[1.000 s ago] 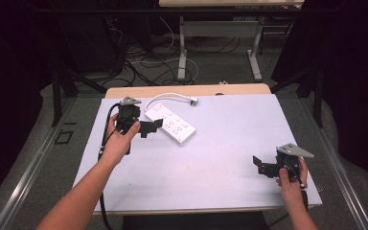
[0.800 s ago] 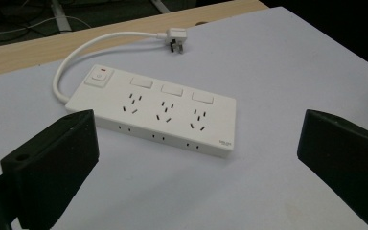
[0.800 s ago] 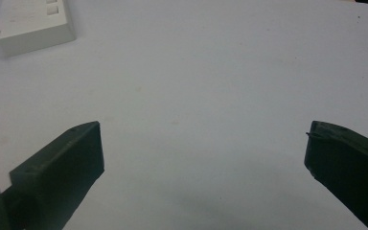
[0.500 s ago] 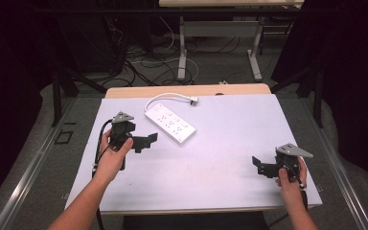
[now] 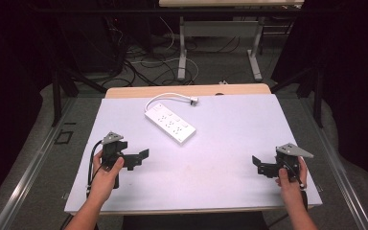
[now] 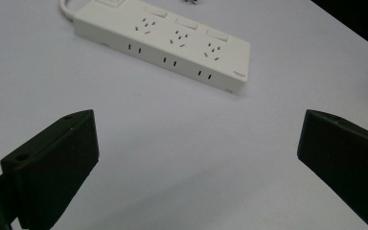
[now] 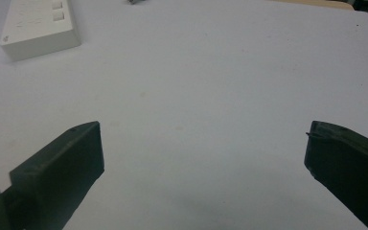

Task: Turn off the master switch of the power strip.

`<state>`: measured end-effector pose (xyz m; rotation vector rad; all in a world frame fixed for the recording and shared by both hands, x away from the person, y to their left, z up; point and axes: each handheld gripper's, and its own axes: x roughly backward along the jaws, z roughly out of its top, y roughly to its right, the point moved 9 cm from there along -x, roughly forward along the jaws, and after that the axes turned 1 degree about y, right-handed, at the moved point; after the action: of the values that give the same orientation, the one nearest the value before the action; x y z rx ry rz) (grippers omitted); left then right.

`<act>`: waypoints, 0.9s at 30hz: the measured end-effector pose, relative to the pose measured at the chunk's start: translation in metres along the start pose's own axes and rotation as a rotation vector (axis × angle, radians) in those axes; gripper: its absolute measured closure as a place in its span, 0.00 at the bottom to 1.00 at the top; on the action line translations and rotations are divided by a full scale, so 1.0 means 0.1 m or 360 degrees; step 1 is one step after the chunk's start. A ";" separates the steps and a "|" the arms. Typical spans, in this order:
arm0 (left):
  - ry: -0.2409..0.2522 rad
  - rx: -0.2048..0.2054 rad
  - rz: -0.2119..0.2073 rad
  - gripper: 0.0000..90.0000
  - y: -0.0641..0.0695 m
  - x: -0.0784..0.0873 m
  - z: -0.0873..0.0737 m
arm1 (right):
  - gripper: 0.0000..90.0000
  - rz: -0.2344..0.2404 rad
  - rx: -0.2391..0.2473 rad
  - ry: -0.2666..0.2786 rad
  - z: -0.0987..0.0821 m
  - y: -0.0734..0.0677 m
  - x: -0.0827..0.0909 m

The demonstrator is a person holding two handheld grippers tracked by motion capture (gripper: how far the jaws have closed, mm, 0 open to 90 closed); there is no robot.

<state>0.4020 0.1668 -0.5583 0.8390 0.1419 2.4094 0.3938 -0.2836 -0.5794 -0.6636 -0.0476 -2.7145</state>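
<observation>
A: Jaws of the left gripper (image 5: 143,156) spread wide, nothing between them. Aimed across bare worktop (image 5: 230,143) toward the power strip (image 5: 170,123), presumably to line up a reach along its long side.

B: Same on the right gripper (image 5: 258,165): wide apart, empty, held low near the front right corner. Probably parked there to leave the middle free for the other hand.

A: From the left gripper view, power strip (image 6: 163,40) lying flat ahead of the jaws, well apart from them, socket face up, one long edge turned toward the camera. Handy for a pinch across the narrow width.

B: From the right gripper view, just one end of the power strip (image 7: 40,28) at the upper left, far off. No easy approach from that side.

A: Seen from above, set diagonally in the far centre-left of the worktop, white cord (image 5: 165,97) looping behind it to a loose plug (image 5: 193,100). Unplugged, so likely safe to shift.

B: Closer to the left hand (image 5: 104,175), then. Sensible first mover.
</observation>
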 end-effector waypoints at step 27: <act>0.0137 0.0233 0.0116 0.01 -0.55 0.29 -0.39 | 0.00 -0.0003 -0.0008 -0.0016 -0.02 0.01 0.01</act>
<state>0.3867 0.2315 -0.5894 0.8178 0.3297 2.5290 0.3924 -0.2853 -0.5811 -0.6790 -0.0436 -2.7142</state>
